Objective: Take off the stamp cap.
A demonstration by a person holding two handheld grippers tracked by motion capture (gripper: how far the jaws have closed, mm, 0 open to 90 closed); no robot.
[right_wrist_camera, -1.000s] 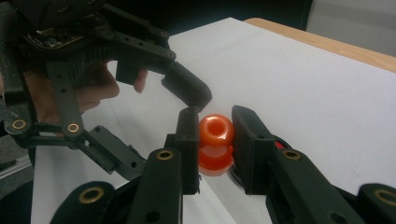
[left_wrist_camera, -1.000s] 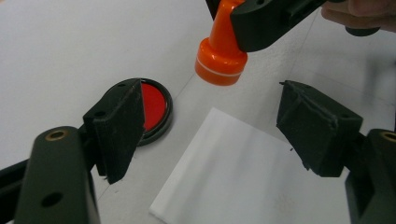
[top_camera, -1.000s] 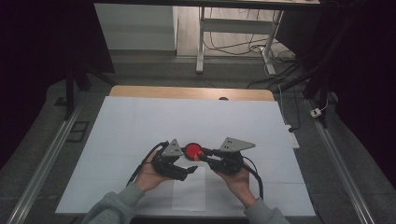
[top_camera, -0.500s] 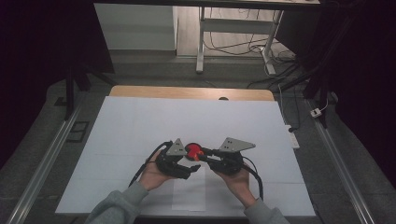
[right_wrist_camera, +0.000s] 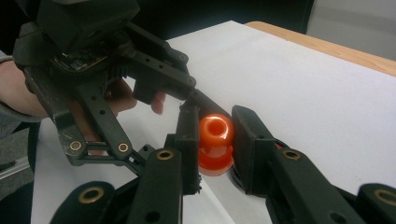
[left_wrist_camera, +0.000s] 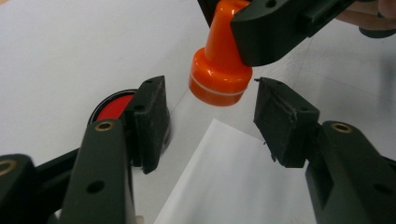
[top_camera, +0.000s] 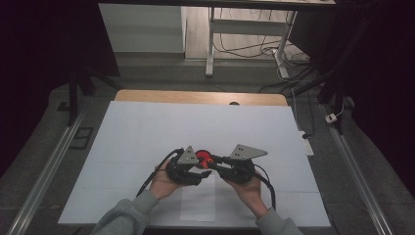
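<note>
Your right gripper [right_wrist_camera: 212, 140] is clamped on the orange stamp [right_wrist_camera: 215, 144]: in the right gripper view its two black pads press on either side of the round knob at the stamp's top, and the wider base shows below them. In the left gripper view that same stamp [left_wrist_camera: 219, 70] hangs from the right gripper's dark jaw, base down and a little tilted, with a thin pale ring around the base. It sits above the white table cover [top_camera: 147, 132], just past the corner of a loose white paper sheet [left_wrist_camera: 233, 182].

Your left gripper [left_wrist_camera: 210, 121] stands at a middling gap. Its jaws have just been closing, yet nothing is pressed between the pads; the stamp is beyond their tips, and the sheet's corner lies under the gap. Beside the left pad in that view rests a round black ink pad with a red face [left_wrist_camera: 114, 105], partly hidden behind the jaw; I cannot tell whether the jaw touches it.

From the high view, your two hands meet near the front middle of the table. The left gripper [top_camera: 198, 169] and right gripper [top_camera: 218, 164] point at each other, each with a grey three-cornered plate on top, and a red-orange spot that is the stamp [top_camera: 204, 157] shows between them. The paper sheet [top_camera: 198, 203] lies on the cover just in front of your hands, toward you. A strip of bare wood [top_camera: 195, 97] runs along the far edge of the table.
</note>
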